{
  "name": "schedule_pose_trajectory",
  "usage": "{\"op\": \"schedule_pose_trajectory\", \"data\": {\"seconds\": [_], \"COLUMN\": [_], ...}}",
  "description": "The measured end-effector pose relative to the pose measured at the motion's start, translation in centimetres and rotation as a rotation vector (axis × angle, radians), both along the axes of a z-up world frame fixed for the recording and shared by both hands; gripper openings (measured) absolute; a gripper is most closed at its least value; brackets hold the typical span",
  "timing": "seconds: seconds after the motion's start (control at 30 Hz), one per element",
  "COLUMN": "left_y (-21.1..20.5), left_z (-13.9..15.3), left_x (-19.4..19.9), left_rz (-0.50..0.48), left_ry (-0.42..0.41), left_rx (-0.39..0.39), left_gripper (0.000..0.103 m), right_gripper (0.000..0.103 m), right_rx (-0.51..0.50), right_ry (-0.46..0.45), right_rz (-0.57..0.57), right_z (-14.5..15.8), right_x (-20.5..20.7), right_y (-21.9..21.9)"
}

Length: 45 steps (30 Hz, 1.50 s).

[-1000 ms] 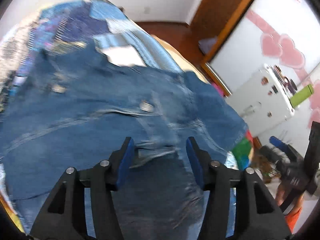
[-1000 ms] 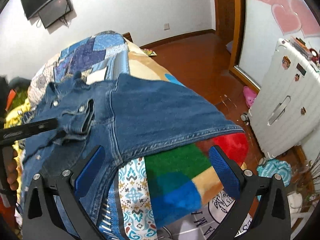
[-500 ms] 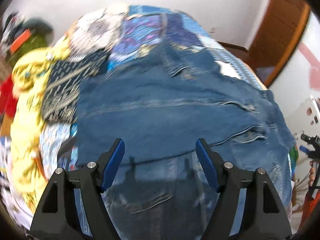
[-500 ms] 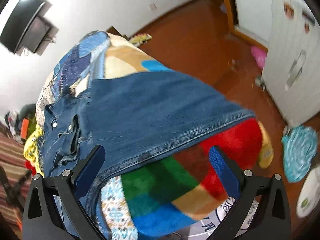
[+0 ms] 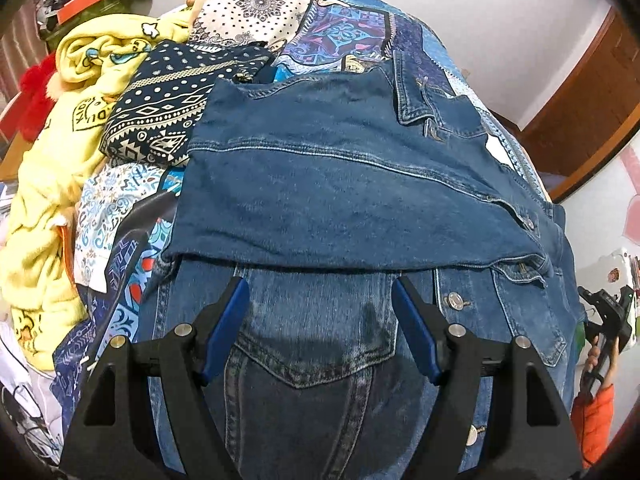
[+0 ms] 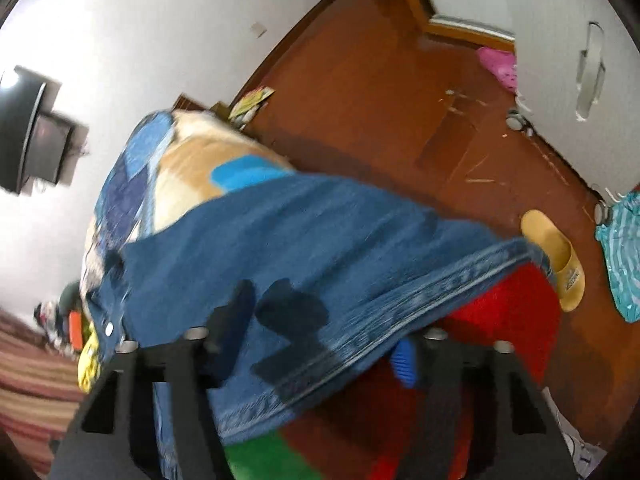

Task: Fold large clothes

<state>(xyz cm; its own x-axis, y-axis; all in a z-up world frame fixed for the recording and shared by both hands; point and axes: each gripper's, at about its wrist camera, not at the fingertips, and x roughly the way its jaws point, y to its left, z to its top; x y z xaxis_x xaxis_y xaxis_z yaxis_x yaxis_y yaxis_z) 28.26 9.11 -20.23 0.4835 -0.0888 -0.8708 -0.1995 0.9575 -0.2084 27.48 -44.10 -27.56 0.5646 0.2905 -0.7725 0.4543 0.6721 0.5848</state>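
Note:
A blue denim jacket (image 5: pixel 340 184) lies on the patchwork bed, one sleeve folded flat across its body. My left gripper (image 5: pixel 320 320) is open and empty, hovering over the jacket's chest pocket flap (image 5: pixel 312 364). In the right wrist view the jacket's hem (image 6: pixel 400 296) hangs over the bed edge. My right gripper (image 6: pixel 324 344) is open, with one finger above the hem and the blue pad (image 6: pixel 404 364) below it, so the denim edge lies between the jaws. That view is blurred. The right gripper also shows in the left wrist view (image 5: pixel 608 316) at far right.
A yellow garment (image 5: pixel 52 184) and a navy patterned cloth (image 5: pixel 168 108) lie on the bed's left side. A red and green blanket (image 6: pixel 500 320) hangs below the hem. On the wooden floor are a yellow slipper (image 6: pixel 556 256) and teal cloth (image 6: pixel 620 256).
The left gripper has swung left and opened wider over the jacket. The right gripper has moved in low and its jaws now straddle the hem at the bed edge.

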Motion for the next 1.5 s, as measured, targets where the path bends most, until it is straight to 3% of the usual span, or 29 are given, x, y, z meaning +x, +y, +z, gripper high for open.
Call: {"op": "schedule_pose_trajectory", "data": {"seconds": [0.07, 0.17, 0.3, 0.6, 0.8, 0.9, 1.03, 1.27, 1.5], "left_y": [-0.1, -0.3, -0.7, -0.5, 0.5, 1.1, 1.7, 2.6, 2.0], "left_z": [0.0, 0.2, 0.7, 1.9, 2.6, 2.9, 3.2, 3.1, 3.1], "left_x": [-0.2, -0.5, -0.6, -1.5, -2.5, -3.1, -3.9, -4.9, -4.7], "left_rz": [0.0, -0.003, -0.024, -0.064, -0.069, -0.069, -0.083, -0.088, -0.085], "left_ry": [0.002, -0.004, -0.021, -0.073, -0.108, -0.127, -0.139, -0.132, -0.111], "left_rx": [-0.009, 0.022, 0.052, 0.072, 0.073, 0.076, 0.096, 0.085, 0.12], "left_gripper": [0.073, 0.072, 0.073, 0.073, 0.073, 0.073, 0.073, 0.073, 0.073], "right_gripper": [0.022, 0.016, 0.009, 0.008, 0.008, 0.008, 0.008, 0.008, 0.012], "right_rx": [-0.036, -0.09, -0.191, -0.239, -0.25, -0.221, -0.195, -0.155, -0.206], "right_ry": [0.013, 0.008, -0.05, -0.321, -0.452, -0.473, -0.448, -0.24, -0.061], "right_rz": [-0.023, -0.039, -0.011, 0.137, 0.319, 0.403, 0.51, 0.691, 0.845], "right_z": [-0.2, 0.8, 4.6, 17.8, 23.6, 23.7, 20.8, 12.2, 7.2], "right_x": [0.2, 0.4, 0.6, 2.6, 4.8, 5.4, 6.0, 6.3, 4.8], "right_y": [-0.1, 0.2, 1.1, 6.7, 16.3, 21.3, 27.6, 35.8, 37.6]}}
